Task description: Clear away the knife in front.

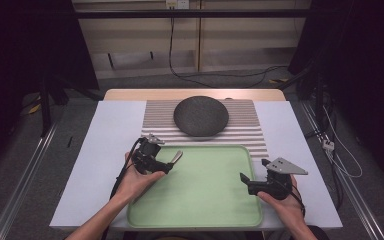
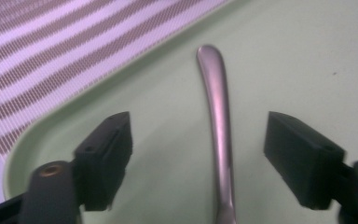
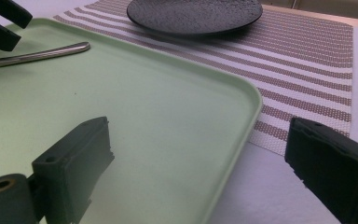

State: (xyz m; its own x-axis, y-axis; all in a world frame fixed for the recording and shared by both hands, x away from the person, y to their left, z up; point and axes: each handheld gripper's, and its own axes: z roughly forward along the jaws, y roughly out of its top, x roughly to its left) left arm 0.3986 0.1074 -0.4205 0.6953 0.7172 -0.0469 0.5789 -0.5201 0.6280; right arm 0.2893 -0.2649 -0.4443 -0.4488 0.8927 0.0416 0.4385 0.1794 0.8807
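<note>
My left claw [image 2: 198, 154] stands wide apart over the tray's [image 1: 205, 200] near-left corner, a metal handle [image 2: 216, 116] lying loose between its pads, touching neither. My right claw [image 3: 205, 172] gapes empty, straddling the tray's right rim. Beyond the tray, a dark plate [image 1: 201, 116] sits on the striped mat [image 1: 250, 127].

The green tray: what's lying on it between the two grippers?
In the high view, bare tray separates the left gripper from the right gripper. A metal utensil handle sits between the left one's open jaws.
</note>
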